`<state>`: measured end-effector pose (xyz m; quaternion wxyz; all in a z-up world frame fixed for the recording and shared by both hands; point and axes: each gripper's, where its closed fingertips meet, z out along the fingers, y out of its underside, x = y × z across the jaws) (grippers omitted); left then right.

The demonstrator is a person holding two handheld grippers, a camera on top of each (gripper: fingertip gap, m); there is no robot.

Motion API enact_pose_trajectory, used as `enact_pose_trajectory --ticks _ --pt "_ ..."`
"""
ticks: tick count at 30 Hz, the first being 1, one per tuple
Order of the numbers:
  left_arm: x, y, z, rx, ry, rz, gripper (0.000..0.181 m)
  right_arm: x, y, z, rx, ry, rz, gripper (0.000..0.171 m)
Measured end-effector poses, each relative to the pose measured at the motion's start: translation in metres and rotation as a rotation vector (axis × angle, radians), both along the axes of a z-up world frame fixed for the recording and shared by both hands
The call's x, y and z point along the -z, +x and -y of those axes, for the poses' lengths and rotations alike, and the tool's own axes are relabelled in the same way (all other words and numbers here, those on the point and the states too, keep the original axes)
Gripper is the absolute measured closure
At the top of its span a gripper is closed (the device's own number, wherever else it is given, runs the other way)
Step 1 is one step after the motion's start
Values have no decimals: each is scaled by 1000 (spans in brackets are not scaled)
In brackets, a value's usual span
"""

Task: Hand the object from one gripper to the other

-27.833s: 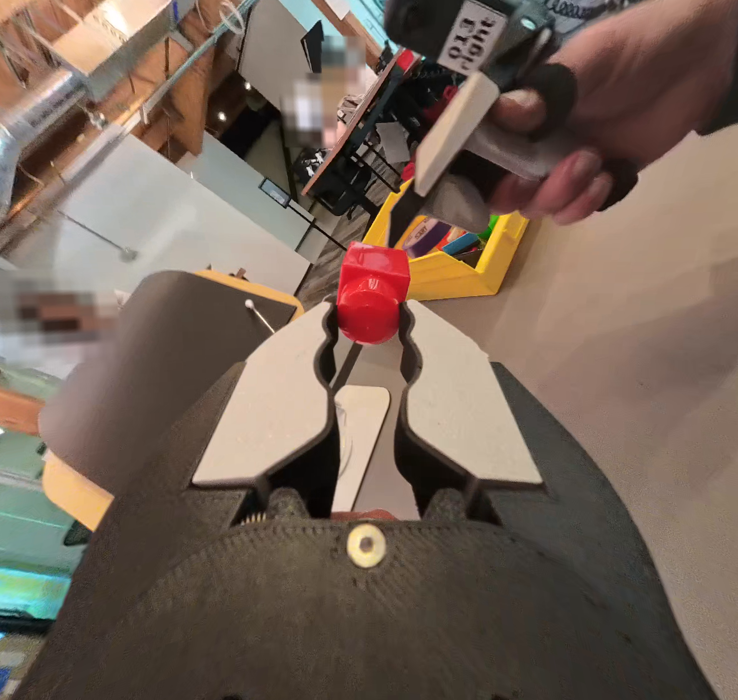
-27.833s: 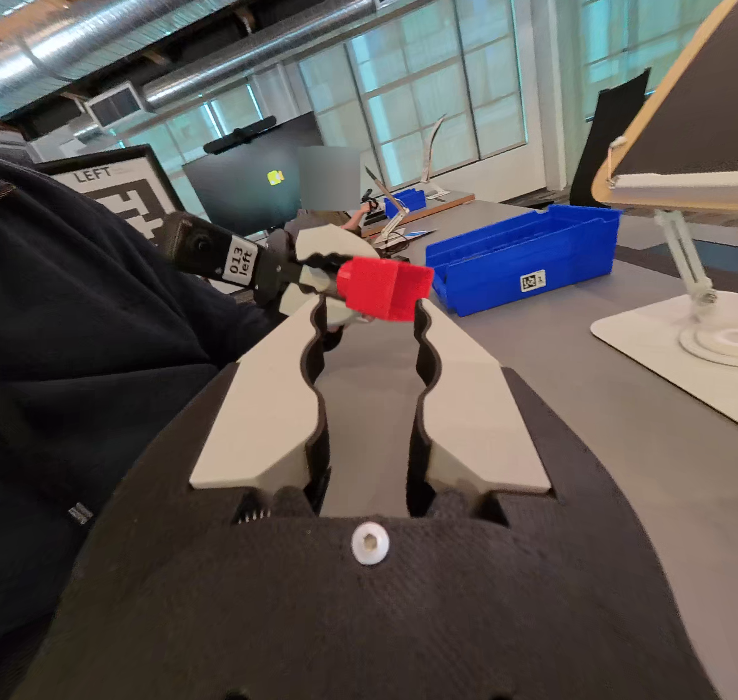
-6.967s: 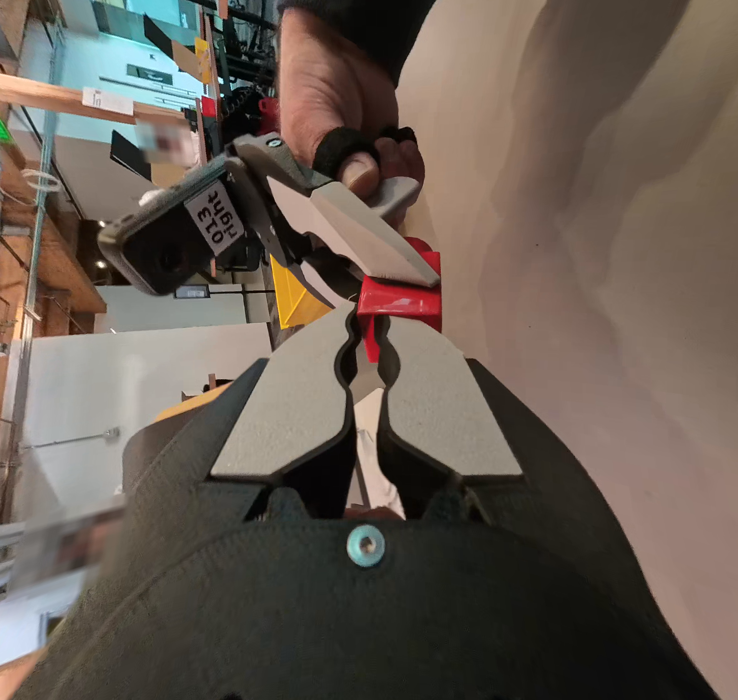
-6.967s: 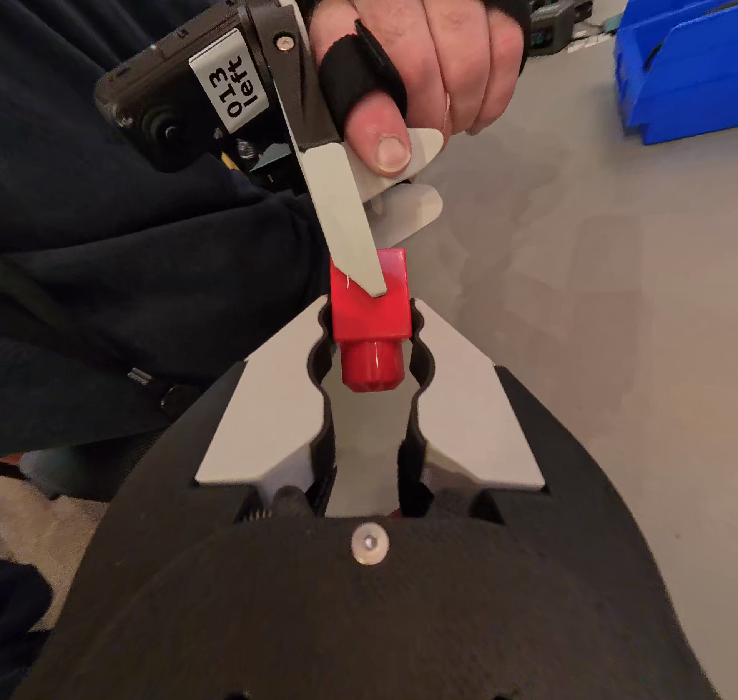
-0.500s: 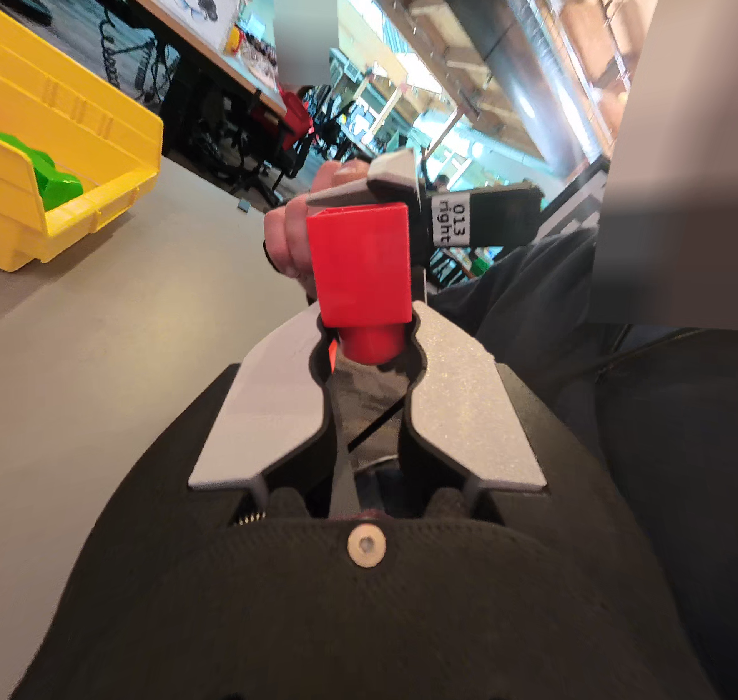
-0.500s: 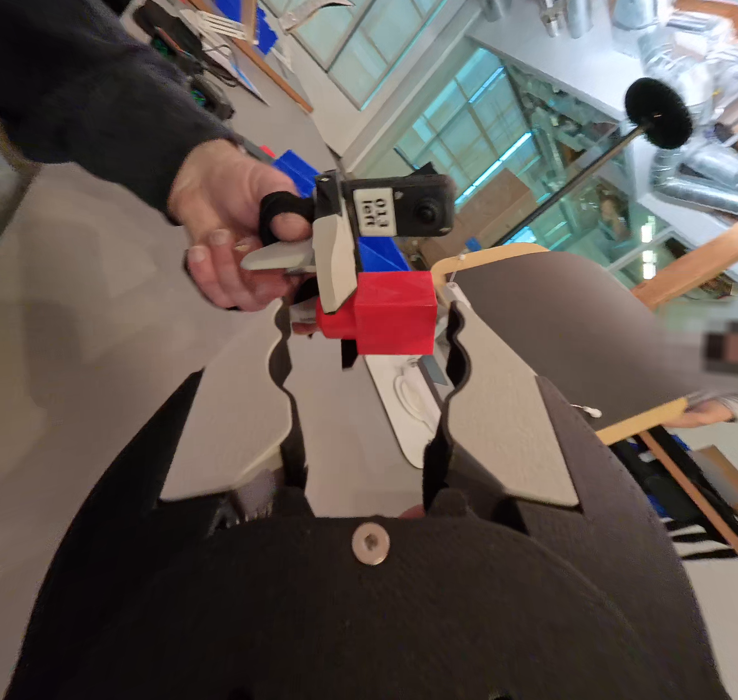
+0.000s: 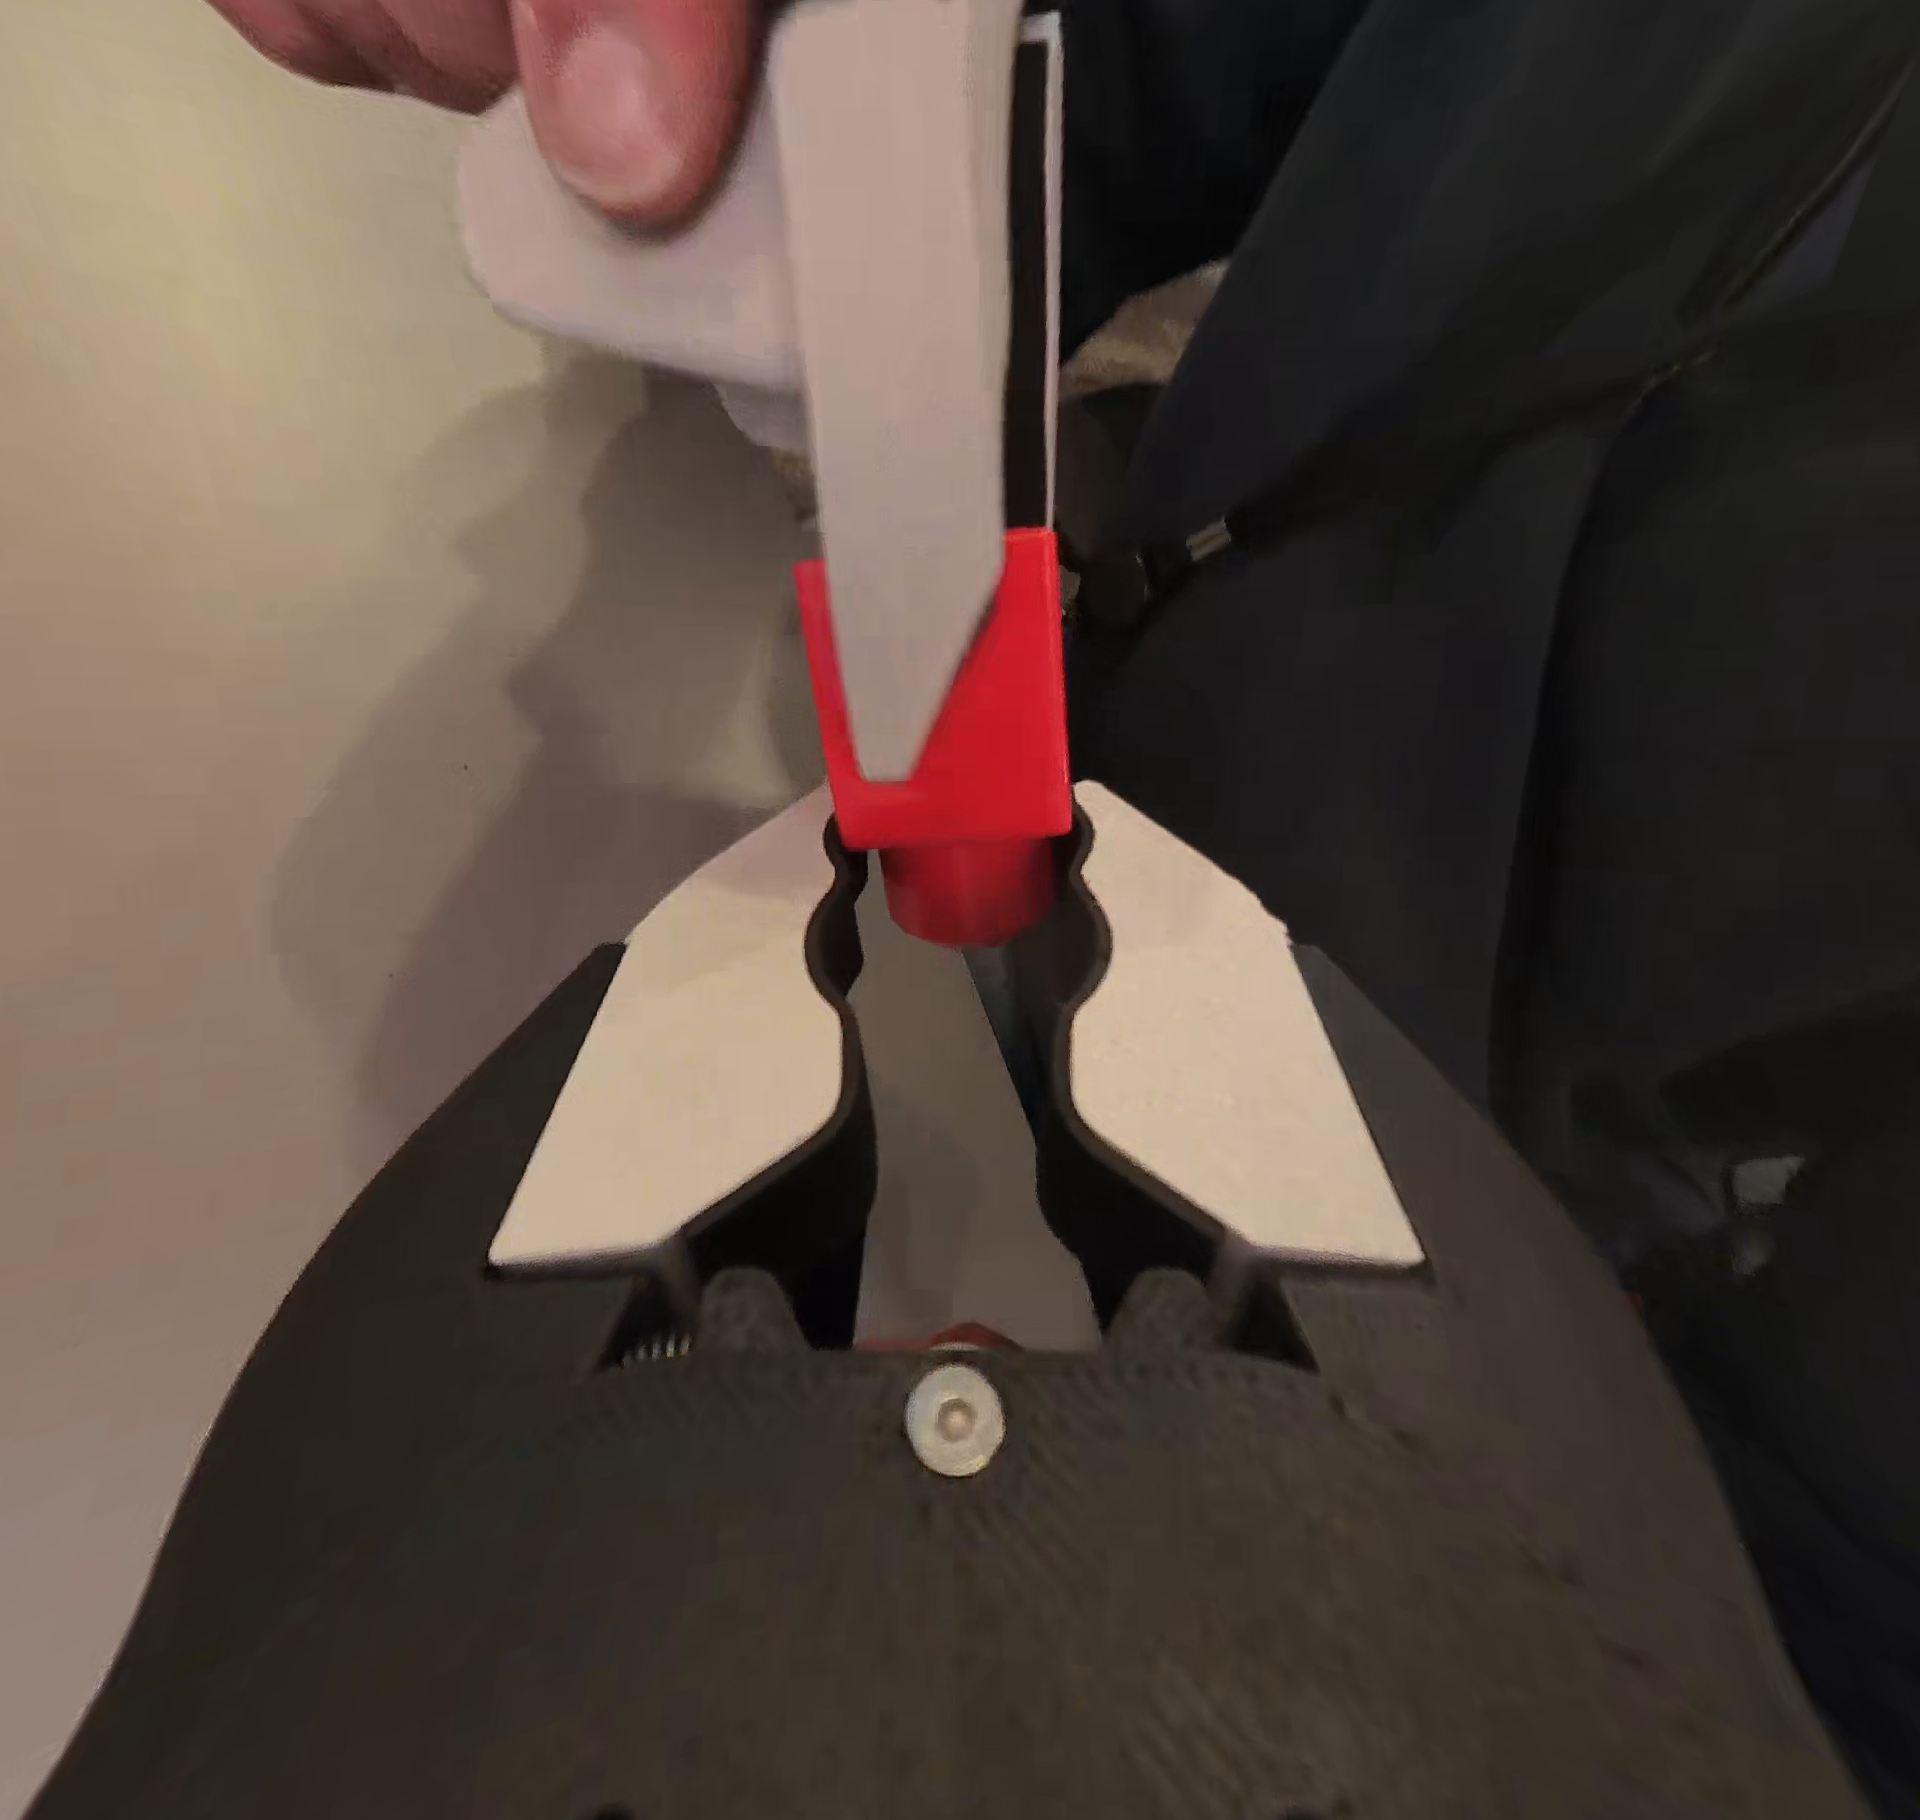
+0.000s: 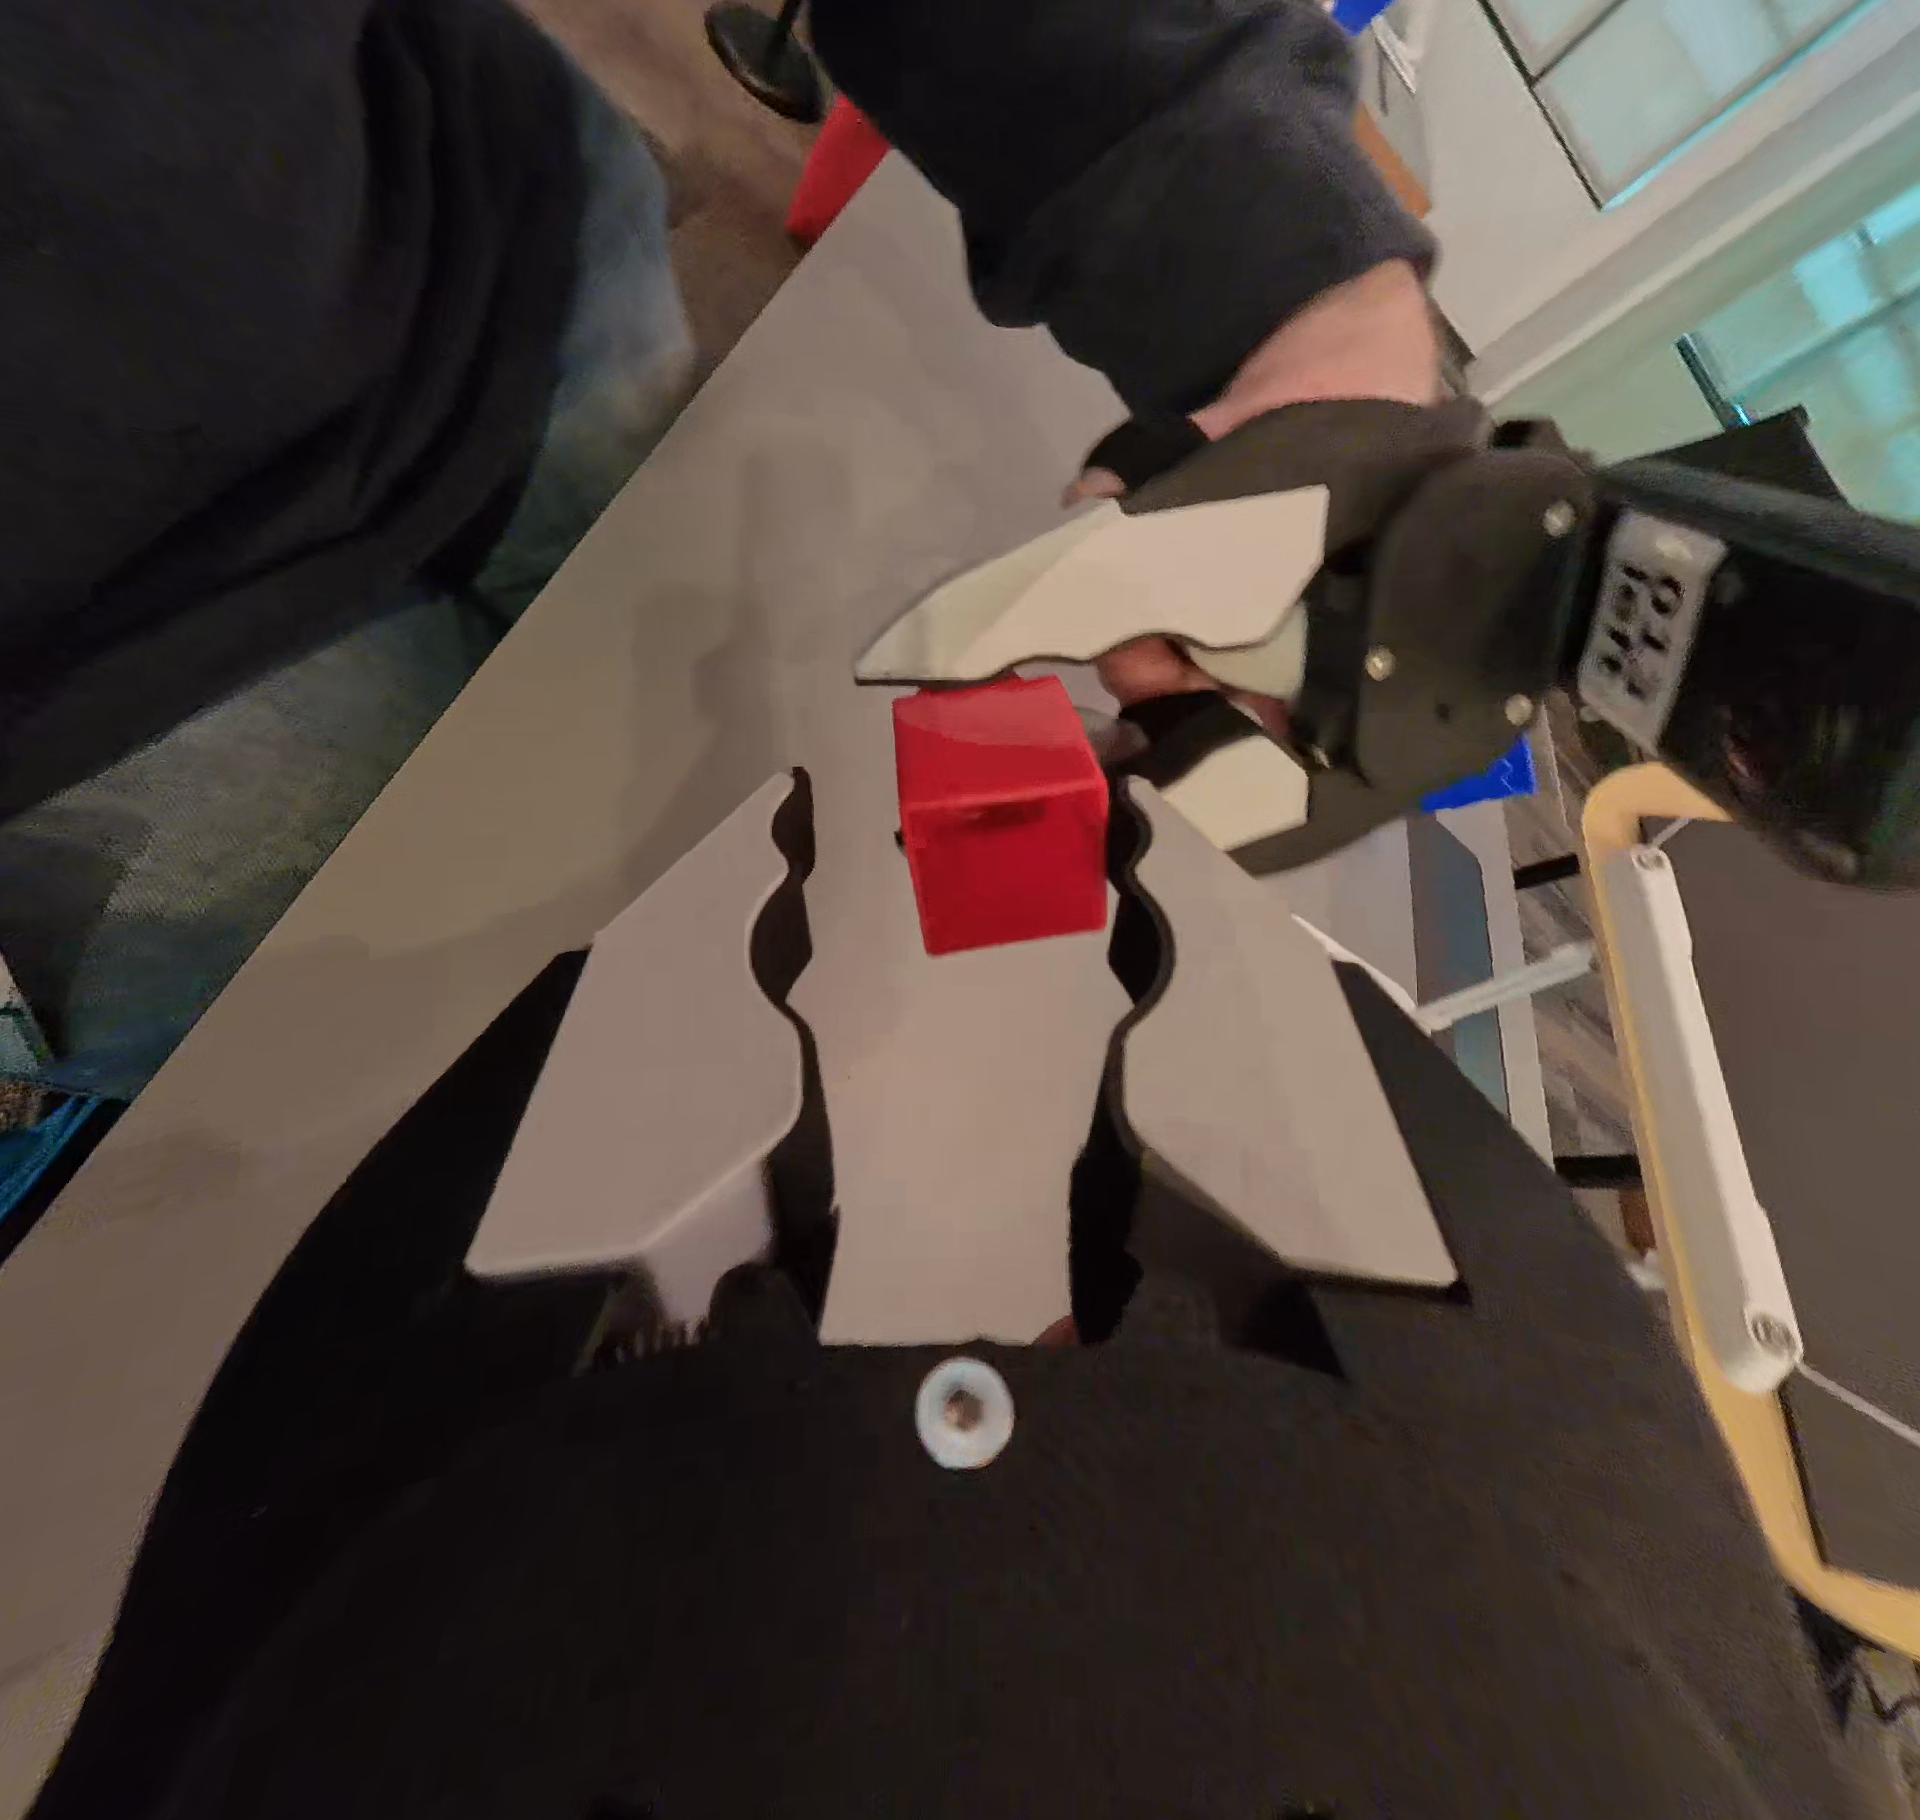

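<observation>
Red block between both grippers, above the bench.

Your left gripper (image 7: 956,861) grips the red block (image 7: 971,731) by its round stub; your right gripper (image 8: 961,825) stands open around its square end.

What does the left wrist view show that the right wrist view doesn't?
Only the left wrist view shows the round stub of the red block seated between the fingers of the left gripper. Only the right wrist view shows windows and the right gripper open around the block. Both show the block, the table and dark clothing.
</observation>
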<state>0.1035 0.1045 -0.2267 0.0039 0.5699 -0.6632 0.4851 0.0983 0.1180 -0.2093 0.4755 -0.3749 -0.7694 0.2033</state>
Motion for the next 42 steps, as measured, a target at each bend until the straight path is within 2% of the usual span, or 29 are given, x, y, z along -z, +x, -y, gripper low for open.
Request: enact_pose_trajectory --ticks 3,7,10,14,15,20,22,26,29,34,36,40,42 --pt "4 -3 2 56 24 -46 147 7 -4 1 -10 35 41 135" --pt "6 -3 3 78 16 -51 147 5 -5 -3 28 77 24 137" --pt "-7 2 -12 -37 -23 47 146 -13 -2 -22 149 122 -103 138" --pt "-21 7 -35 -235 -72 220 133 -40 6 -44 313 200 -286 137" --pt "-23 9 -39 -290 -84 264 125 -44 8 -49 353 233 -318 137" --pt "-43 26 -51 -498 -246 529 118 -55 13 -59 520 392 -453 137" --pt "-51 32 -56 -574 -307 627 119 -53 12 -59 549 416 -479 137" --pt "-61 37 -53 -617 -408 767 126 -48 7 -58 572 415 -526 137" --pt "-62 39 -51 -619 -427 822 143 -45 7 -58 596 410 -543 137" --pt "-57 39 -53 -642 -352 815 145 -39 6 -56 567 339 -537 133" --pt "-52 38 -52 -613 -333 762 145 -35 4 -48 491 298 -510 125" --pt "-36 32 -48 -524 -236 589 146 -23 4 -36 350 200 -370 98" --pt "-29 28 -42 -454 -203 503 146 -20 7 -34 300 164 -296 93"
